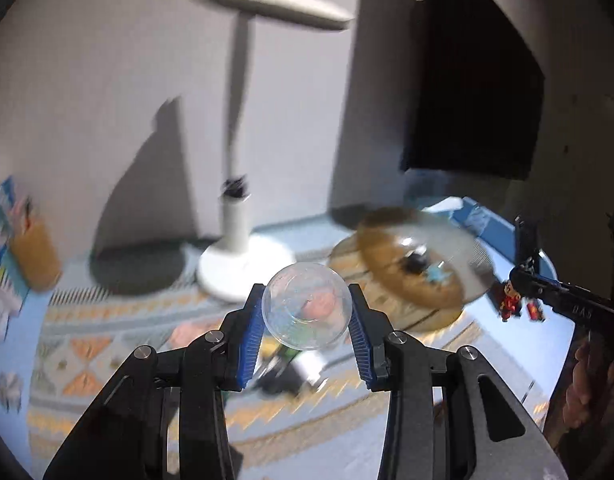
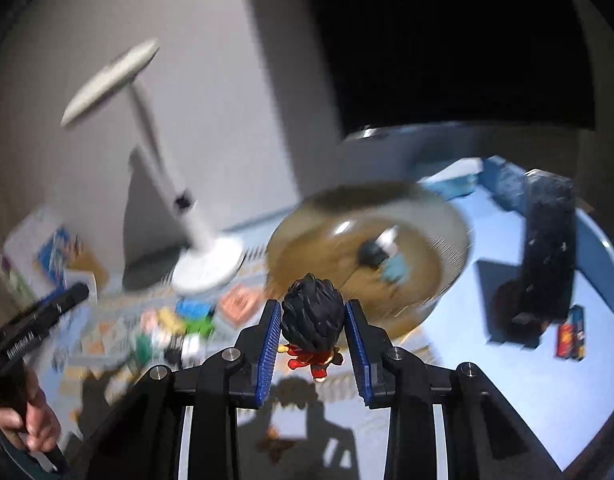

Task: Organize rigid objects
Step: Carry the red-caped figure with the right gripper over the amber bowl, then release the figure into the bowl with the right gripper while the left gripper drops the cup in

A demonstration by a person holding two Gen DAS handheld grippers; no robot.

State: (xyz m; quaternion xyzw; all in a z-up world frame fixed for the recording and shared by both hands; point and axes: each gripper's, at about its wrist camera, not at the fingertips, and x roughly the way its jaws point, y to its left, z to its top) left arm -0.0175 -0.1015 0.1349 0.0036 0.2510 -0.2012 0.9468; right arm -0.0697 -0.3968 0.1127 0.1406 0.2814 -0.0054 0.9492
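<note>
Holding: left gripper clamps capsule, right gripper clamps figurine; bowl ahead, nearer right.

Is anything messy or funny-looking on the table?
A few small toys lie jumbled on the patterned mat beside the lamp base, not yet in the bowl. The blur hides which toys they are. Nothing looks spilled or broken.
</note>
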